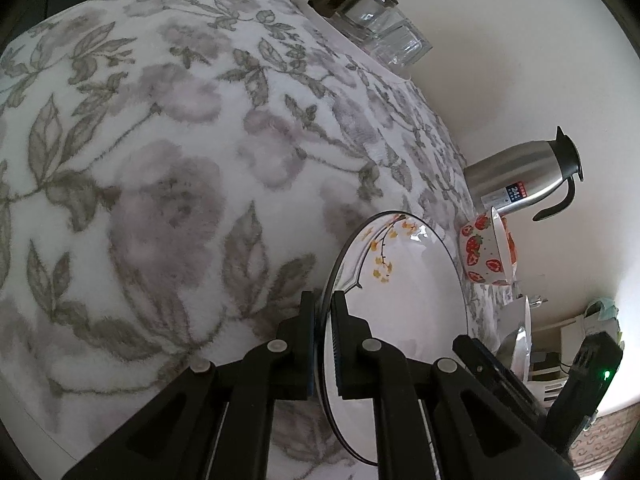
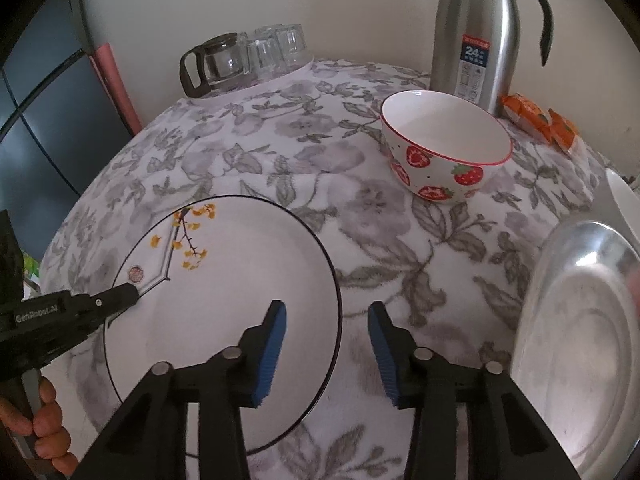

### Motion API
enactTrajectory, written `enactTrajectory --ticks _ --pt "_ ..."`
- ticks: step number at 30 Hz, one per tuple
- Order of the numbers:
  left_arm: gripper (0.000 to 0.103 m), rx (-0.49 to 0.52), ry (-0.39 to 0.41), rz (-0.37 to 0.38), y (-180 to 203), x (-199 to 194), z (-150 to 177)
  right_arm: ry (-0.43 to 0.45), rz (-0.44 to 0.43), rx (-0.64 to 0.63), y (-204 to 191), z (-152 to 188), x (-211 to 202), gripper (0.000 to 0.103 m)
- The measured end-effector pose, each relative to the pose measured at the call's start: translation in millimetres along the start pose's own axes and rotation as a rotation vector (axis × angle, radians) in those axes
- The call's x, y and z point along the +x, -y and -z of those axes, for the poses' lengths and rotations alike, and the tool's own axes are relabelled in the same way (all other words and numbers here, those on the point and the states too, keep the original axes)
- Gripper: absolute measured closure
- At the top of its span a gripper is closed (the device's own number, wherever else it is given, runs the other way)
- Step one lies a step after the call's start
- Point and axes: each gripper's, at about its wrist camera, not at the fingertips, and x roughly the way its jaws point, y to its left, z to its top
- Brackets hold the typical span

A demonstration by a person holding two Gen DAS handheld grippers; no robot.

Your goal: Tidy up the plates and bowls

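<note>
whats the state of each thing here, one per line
left gripper: shut on the rim of the flower plate
right gripper: open, nothing between its pads
strawberry bowl: upright, empty
steel plate: tilted, empty
thermos: upright, lid on

There is one white plate with yellow flowers (image 2: 240, 280). There is one strawberry bowl (image 2: 444, 148). There is one shiny metal plate (image 2: 580, 340). There is one tall steel jug (image 2: 476, 32). There is one glass pot (image 2: 220, 60). Beside it stand a few glass cups (image 2: 280, 48), too bunched to count. There are some orange packets (image 2: 540, 120).
</note>
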Motion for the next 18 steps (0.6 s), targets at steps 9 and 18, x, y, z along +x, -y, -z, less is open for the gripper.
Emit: enactTrajectory --ticks 9,18 --pt "0.095 -0.005 0.005 0.015 -3.3 0.3 0.3 -0.039 -0.062 0.031 3.8 0.8 14.7 0.074" --pt "0.095 0.044 0.012 -0.053 9.5 -1.6 -0.1 -0.049 -0.134 0.102 13.1 3.2 14.3 0.087"
